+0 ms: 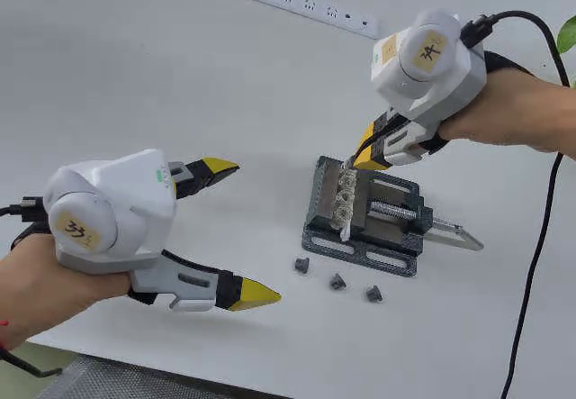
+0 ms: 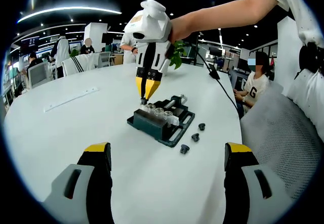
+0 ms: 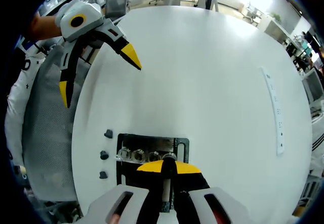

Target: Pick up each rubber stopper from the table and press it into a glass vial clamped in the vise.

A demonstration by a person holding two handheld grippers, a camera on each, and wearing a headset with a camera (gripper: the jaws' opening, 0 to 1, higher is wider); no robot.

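now the right gripper [image 1: 353, 161] hangs over the vise [image 1: 400, 237] with its jaws pressed together at the end vial [image 1: 346, 183] of the clamped row, three loose stoppers [image 1: 337, 281] lie just in front of the vise, and the left gripper [image 1: 250, 231] gapes wide well off to the vise's left.

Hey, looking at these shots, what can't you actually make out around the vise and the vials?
- Whether the right gripper carries anything: its shut tips cover that spot in the head and right gripper views.
- Which vials are already stoppered: blurred in the head view, too small in the left gripper view.
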